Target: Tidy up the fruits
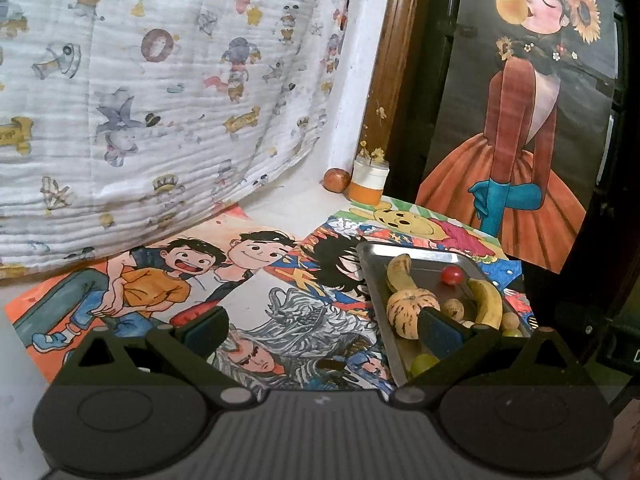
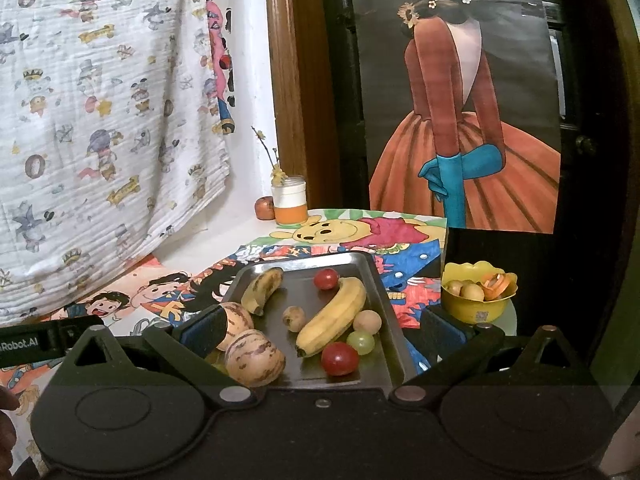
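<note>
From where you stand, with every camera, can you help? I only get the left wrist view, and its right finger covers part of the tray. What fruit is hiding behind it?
Observer: A second striped melon sits at the near-left corner of the tray, beside the first striped melon.
Operator: I count one red tomato at the back. Any more?
Observer: Yes, another red tomato lies near the front, by the tip of the yellow banana.
Operator: Is there anything off to the right of the tray?
Observer: A yellow bowl stands there, apart from the tray, holding small brown fruits.
</note>
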The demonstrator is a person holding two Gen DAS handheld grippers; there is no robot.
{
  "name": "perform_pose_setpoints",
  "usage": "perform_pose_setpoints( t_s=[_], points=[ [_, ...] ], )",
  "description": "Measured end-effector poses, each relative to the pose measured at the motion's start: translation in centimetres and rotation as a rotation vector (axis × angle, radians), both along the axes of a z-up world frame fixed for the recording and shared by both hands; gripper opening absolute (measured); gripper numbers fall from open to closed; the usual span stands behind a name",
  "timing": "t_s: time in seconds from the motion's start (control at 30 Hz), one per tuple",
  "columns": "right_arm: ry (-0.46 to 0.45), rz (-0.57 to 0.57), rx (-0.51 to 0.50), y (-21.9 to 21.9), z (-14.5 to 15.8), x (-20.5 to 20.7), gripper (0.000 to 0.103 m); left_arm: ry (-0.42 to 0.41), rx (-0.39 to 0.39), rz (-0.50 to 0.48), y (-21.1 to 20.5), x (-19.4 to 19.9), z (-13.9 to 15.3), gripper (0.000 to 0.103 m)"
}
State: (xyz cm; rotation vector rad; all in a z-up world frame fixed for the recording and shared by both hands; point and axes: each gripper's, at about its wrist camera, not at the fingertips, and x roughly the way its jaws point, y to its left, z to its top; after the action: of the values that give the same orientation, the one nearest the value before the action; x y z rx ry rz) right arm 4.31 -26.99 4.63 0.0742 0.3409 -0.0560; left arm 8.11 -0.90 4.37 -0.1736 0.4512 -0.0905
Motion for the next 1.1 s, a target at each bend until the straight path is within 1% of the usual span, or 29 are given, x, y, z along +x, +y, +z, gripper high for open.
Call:
perform_pose_setpoints(
  t_s=[0.23, 0.73, 1.0, 1.1],
  points=[
    [-0.009, -0.001, 0.002, 0.2, -0.4, -0.9, 0.102, -0.004, -0.008, 0.008, 0.5, -0.9, -0.3, 0.103],
    [-0.043, 0.009, -0.016, 2.4, -1.7, -3.7, 0.102, -0.024, -0.021, 0.035, 1.9, -3.3, -0.9, 0.103],
    [-0.044, 0.016, -0.001, 2.9, -2.9, -4.7, 0.102, -0.045, 0.002, 0.047, 2.6, -4.6, -1.4, 0.103],
    [-0.046, 0.016, 0.0, 2.9, -3.1, -4.8, 0.102, -0.045, -0.001, 0.054, 3.0, -5.2, -1.7, 0.103]
  ],
)
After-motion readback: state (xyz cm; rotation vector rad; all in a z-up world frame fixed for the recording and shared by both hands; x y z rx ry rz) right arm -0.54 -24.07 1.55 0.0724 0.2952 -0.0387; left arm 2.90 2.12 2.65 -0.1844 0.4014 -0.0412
